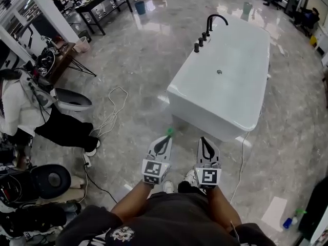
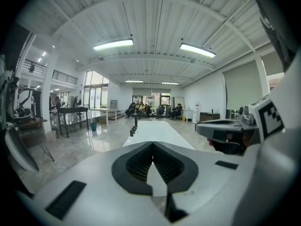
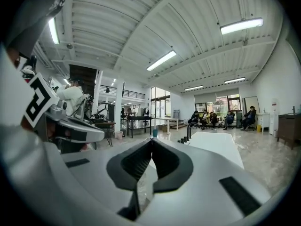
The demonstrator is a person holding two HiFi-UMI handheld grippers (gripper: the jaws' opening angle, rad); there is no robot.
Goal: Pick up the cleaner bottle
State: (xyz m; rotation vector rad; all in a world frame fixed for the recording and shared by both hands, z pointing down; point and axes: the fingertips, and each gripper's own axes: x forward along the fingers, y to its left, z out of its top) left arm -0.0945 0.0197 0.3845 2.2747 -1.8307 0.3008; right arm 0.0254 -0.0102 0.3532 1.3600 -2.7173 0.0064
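In the head view both grippers are held side by side close to the person's body, pointing towards a white bathtub (image 1: 220, 86). The jaws of my left gripper (image 1: 167, 137) are shut with nothing between them, as the left gripper view (image 2: 152, 142) confirms. My right gripper (image 1: 204, 139) is also shut and empty (image 3: 151, 139). A spray bottle (image 1: 292, 219) with a green trigger lies on the floor at the far lower right, well away from both grippers. A small green thing (image 1: 169, 131) shows on the floor just past the left gripper's tip; I cannot tell what it is.
A black faucet (image 1: 212, 22) stands at the tub's far end. Cables (image 1: 110, 111) trail over the marble floor at left, near a seated person (image 1: 31, 111) and equipment. A white sheet (image 1: 275, 212) lies beside the bottle. A black table (image 1: 100, 1) and a blue bucket (image 1: 140, 7) stand far back.
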